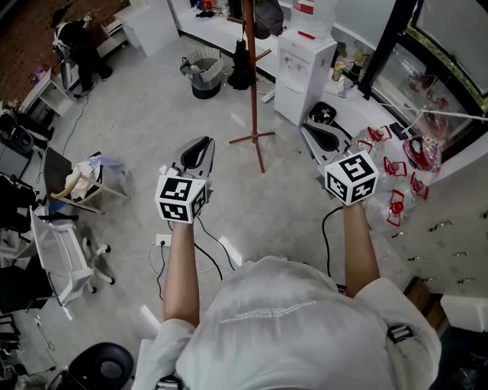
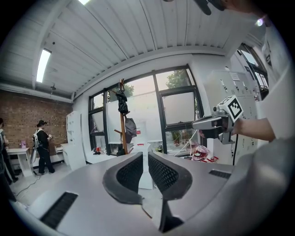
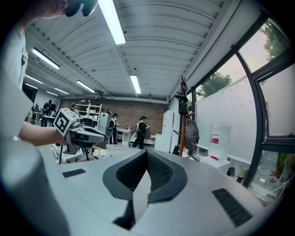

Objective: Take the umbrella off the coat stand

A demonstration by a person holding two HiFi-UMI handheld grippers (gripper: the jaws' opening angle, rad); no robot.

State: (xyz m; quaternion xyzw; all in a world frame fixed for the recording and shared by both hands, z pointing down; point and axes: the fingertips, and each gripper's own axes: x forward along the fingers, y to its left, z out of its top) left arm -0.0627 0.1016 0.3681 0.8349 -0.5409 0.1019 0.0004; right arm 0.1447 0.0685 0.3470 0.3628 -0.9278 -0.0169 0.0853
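Note:
The brown coat stand (image 1: pixel 253 84) rises from its cross-shaped foot on the grey floor ahead of me. A black folded umbrella (image 1: pixel 241 65) hangs against its left side, and a dark grey bag (image 1: pixel 267 17) hangs higher on the right. In the left gripper view the coat stand (image 2: pixel 123 124) is far off, straight beyond the jaws. It stands right of centre in the right gripper view, coat stand (image 3: pixel 183 120). My left gripper (image 1: pixel 197 152) and right gripper (image 1: pixel 324 137) are both held out level, well short of the stand. Each is shut and holds nothing.
A white water dispenser (image 1: pixel 303 68) stands right of the stand, and a dark bin (image 1: pixel 204 76) to its left. Office chairs (image 1: pixel 65 251) crowd the left side. Red and white things (image 1: pixel 396 190) lie at the right. A cable (image 1: pixel 206 255) trails on the floor near me. People (image 3: pixel 138 131) stand far back.

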